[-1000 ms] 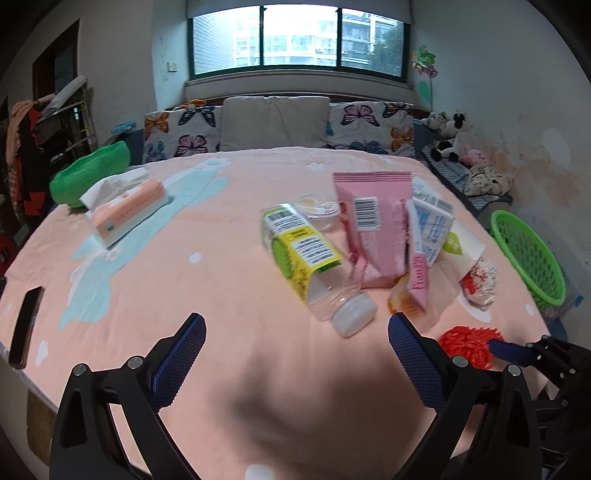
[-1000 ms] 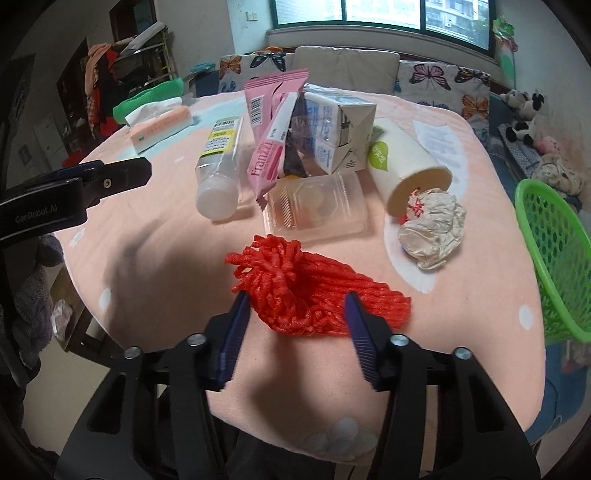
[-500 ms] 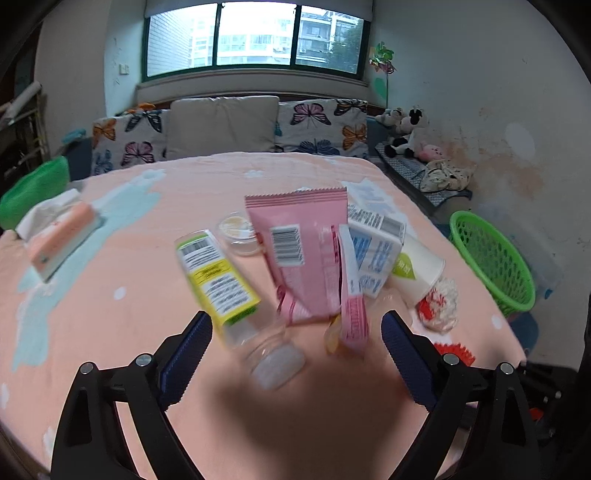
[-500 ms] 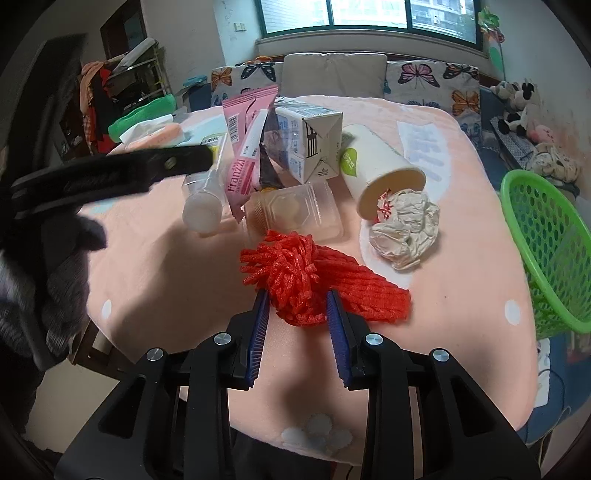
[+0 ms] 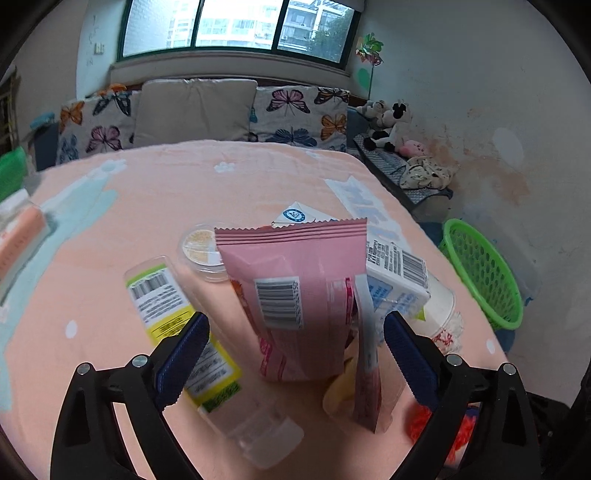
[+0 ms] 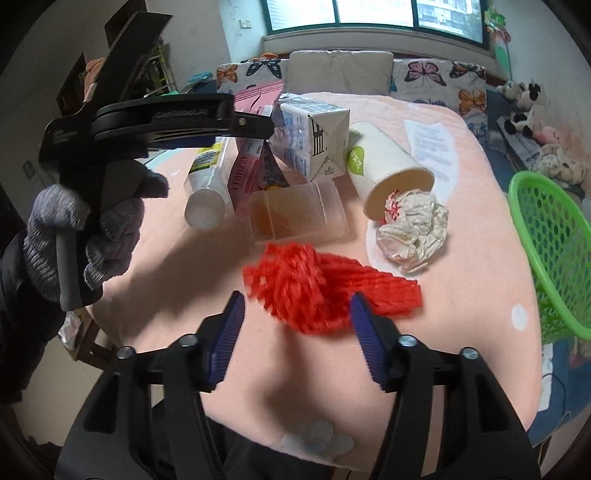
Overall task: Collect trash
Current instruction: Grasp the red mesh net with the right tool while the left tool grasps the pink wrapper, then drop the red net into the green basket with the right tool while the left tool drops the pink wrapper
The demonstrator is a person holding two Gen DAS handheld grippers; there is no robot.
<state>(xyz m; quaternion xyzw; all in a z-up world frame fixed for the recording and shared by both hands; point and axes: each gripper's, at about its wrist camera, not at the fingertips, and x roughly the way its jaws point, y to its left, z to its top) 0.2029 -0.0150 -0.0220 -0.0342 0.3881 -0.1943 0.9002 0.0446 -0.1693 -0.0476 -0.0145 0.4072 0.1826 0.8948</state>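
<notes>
Butterfly cushions (image 5: 291, 118), plush toys (image 5: 388, 122), window (image 5: 240, 26).

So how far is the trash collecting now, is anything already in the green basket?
Nothing looks done: the green basket shows no trash inside. In hand: nothing yet. The right tool is open around the red net; the left tool is open at the pink bag. Left: bottle, carton, paper cup, crumpled paper, clear box.

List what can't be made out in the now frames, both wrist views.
- Red foam net: left wrist view, mostly behind the right finger of the left tongs.
- Green basket: right wrist view, cut by the frame edge; contents unseen.
- Tissue pack: left wrist view, blurred at the edge.
</notes>
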